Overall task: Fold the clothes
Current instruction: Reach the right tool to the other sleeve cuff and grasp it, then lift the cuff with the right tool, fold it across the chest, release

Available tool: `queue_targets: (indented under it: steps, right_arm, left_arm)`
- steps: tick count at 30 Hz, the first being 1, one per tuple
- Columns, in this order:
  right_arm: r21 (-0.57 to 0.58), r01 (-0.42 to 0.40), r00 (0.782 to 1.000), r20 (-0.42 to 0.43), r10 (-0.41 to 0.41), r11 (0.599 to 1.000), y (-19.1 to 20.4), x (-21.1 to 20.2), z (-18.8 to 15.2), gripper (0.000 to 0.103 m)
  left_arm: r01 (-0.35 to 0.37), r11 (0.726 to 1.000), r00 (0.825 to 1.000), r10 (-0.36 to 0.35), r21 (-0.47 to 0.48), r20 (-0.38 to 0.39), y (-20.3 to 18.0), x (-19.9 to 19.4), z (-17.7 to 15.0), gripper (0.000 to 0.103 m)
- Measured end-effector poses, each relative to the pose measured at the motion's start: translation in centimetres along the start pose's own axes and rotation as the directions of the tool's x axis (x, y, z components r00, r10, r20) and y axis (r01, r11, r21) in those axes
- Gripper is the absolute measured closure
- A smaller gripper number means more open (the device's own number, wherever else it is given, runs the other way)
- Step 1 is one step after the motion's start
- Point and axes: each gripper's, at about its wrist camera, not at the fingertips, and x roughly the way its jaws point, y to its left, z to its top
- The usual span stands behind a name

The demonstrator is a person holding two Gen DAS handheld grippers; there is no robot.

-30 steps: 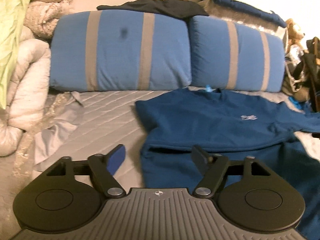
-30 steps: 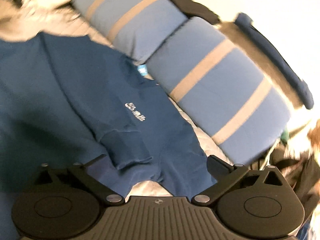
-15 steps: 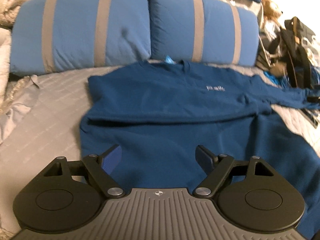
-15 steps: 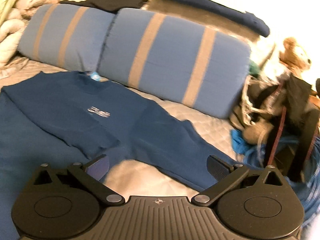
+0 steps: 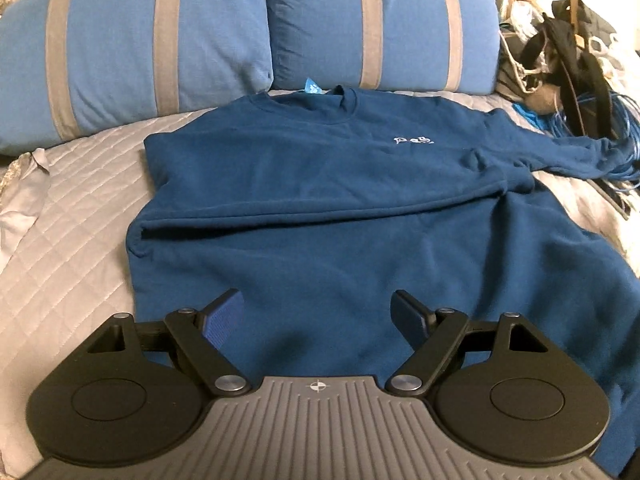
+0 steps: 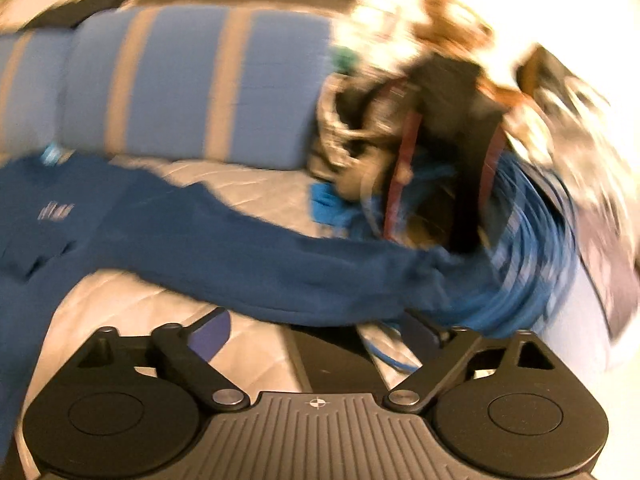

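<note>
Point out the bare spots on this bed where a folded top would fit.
Bare grey quilted bedspread lies left of the dark blue sweatshirt, below the blue striped pillows. A smaller patch sits under the outstretched sleeve. The right side is crowded: coiled blue cable, black straps and bags. Both grippers, left and right, are open.

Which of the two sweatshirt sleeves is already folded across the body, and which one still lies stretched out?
The sleeve lying across the navy sweatshirt is folded. The other sleeve lies stretched toward the blue cable coil.
</note>
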Motion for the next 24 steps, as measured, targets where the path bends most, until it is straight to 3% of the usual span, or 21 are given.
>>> queue_targets:
  steps: [3,7,13,17,20,24]
  right_arm:
    - [0.244,-0.013,1.0,-0.002,0.014,0.97,-4.2,1.1,0.0,0.03]
    - [0.543,-0.042,0.999,0.013,0.042,0.839,-9.1,3.1,-0.2,0.044]
    - [0.704,-0.04,0.999,0.001,0.055,0.709,-11.5,6.1,0.0,0.048]
    - [0.72,0.026,0.999,-0.046,0.01,0.693,-11.9,7.8,1.1,0.048]
    - [0.703,0.11,0.993,-0.108,-0.046,0.703,-11.7,8.8,2.0,0.048]
    - [0.656,0.211,0.976,-0.18,-0.121,0.725,-11.0,9.9,2.9,0.058]
  left_arm:
    - [-0.015,1.0,1.0,0.015,-0.003,0.002,0.0,0.0,-0.1,0.022]
    - [-0.025,1.0,1.0,0.025,-0.01,0.004,0.0,0.0,-0.1,0.022]
    - [-0.011,0.999,1.0,0.011,-0.032,-0.001,0.5,0.2,-0.1,0.022]
    - [-0.001,0.999,1.0,0.001,-0.049,-0.004,0.8,0.3,0.0,0.022]
    - [-0.002,0.999,1.0,0.002,-0.054,-0.002,0.8,0.3,-0.1,0.022]
    - [-0.004,0.998,1.0,0.004,-0.056,-0.008,0.8,0.4,-0.1,0.022]
